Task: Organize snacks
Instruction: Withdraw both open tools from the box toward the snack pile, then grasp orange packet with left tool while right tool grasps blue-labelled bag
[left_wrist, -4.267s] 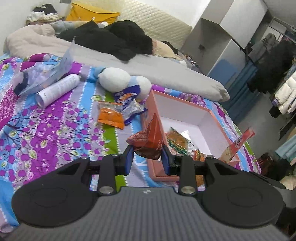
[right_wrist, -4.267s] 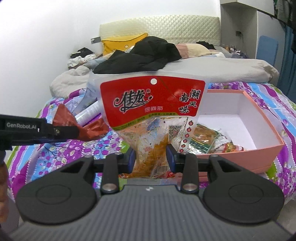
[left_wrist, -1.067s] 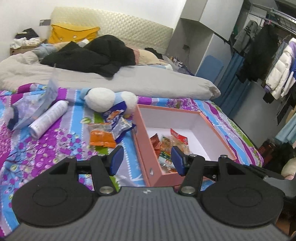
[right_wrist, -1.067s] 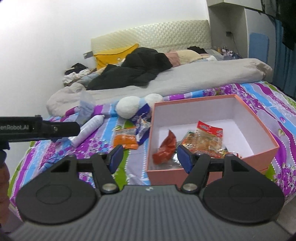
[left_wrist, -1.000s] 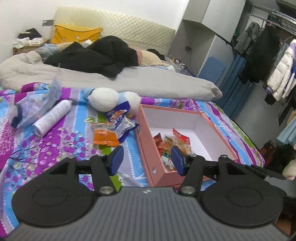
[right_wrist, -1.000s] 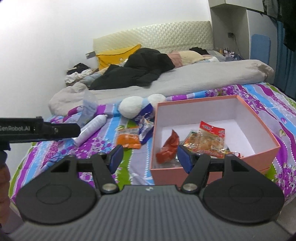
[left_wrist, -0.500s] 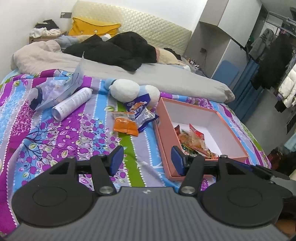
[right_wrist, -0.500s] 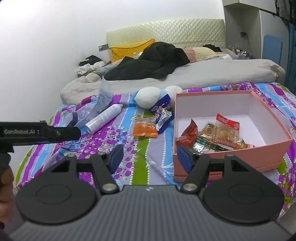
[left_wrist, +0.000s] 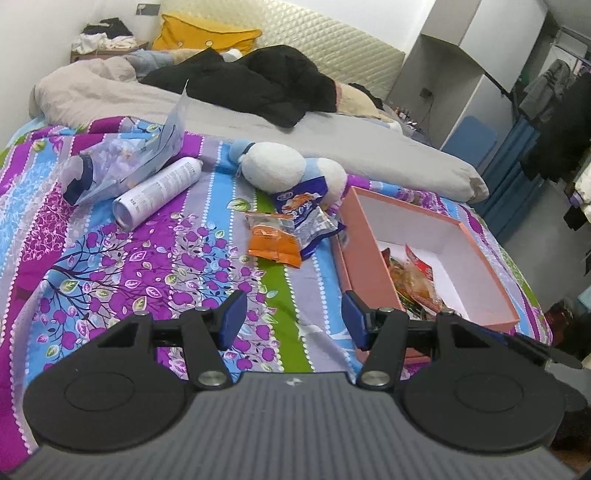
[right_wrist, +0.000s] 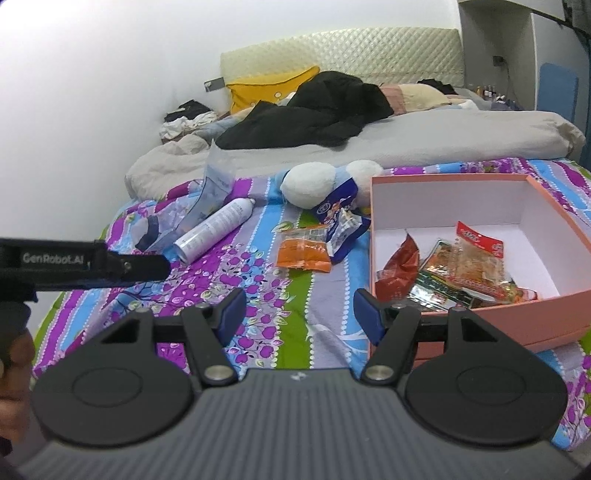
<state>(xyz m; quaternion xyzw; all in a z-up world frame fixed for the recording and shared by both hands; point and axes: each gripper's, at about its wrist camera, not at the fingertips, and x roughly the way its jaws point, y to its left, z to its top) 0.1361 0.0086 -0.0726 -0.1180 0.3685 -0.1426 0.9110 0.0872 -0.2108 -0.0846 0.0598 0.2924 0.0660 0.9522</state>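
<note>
Broadly, a bed (left_wrist: 155, 258) spread with a purple, blue and green floral sheet is seen, a grey duvet (left_wrist: 369, 155) and a heap of black clothing (left_wrist: 258, 88) lying further back by the quilted headboard (left_wrist: 332, 40), where a yellow pillow (left_wrist: 207, 33) is propped. Grey cupboards (left_wrist: 480, 44) and hanging coats are placed along the right of the room. The left claw (left_wrist: 291, 317) and the right claw (right_wrist: 297, 314) are both held wide apart and empty above the sheet. An open pink box (right_wrist: 447, 181) is set on the bed — several snack packets (right_wrist: 450, 269) are piled inside it. An orange packet (right_wrist: 304, 251) and a blue packet (right_wrist: 341, 225) are left on the sheet just beside the box, in front of a white plush toy (right_wrist: 317, 184). A white spray can (right_wrist: 218, 225) and a clear plastic bag (left_wrist: 122, 162) are found further left.
</note>
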